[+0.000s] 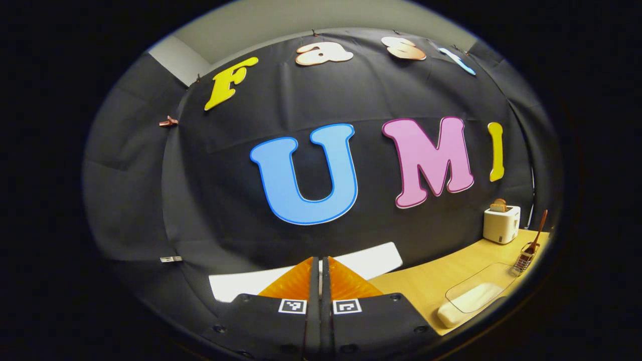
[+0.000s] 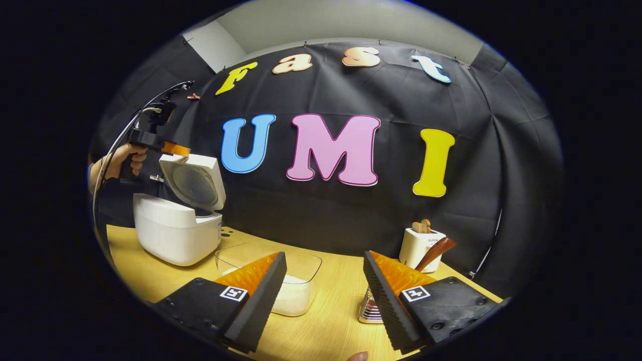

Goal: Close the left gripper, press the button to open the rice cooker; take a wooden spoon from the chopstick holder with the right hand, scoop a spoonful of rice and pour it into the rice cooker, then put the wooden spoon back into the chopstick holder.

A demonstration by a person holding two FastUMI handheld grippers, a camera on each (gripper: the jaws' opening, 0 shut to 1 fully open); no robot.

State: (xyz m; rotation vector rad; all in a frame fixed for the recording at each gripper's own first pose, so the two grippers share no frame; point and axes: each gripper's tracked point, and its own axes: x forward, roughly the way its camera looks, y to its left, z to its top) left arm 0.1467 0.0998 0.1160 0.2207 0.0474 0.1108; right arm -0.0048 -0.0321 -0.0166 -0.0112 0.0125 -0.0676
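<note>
White toaster (image 2: 420, 246) — bread slices (image 2: 421, 226) inside — on wooden table (image 2: 331, 321).

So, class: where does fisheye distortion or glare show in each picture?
Left gripper view: the yellow wooden table bows upward, with soft glare on the clear plastic rice container. Right gripper view: the table edge curves; the white open-lidded rice cooker leans.

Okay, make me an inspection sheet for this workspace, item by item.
Surface: wooden table, bare patches clean.
Job's things: rice cooker lid up; clear rice container beside it holding rice; wooden spoon standing in the chopstick holder.
Clutter: toaster with bread slices, at the back.
Grippers: left tongs shut, empty, raised above the cooker; right tongs open, facing the holder.
Cables: one loops from the left gripper past the hand.
Surroundings: black cloth wall, pale wall above.
</note>
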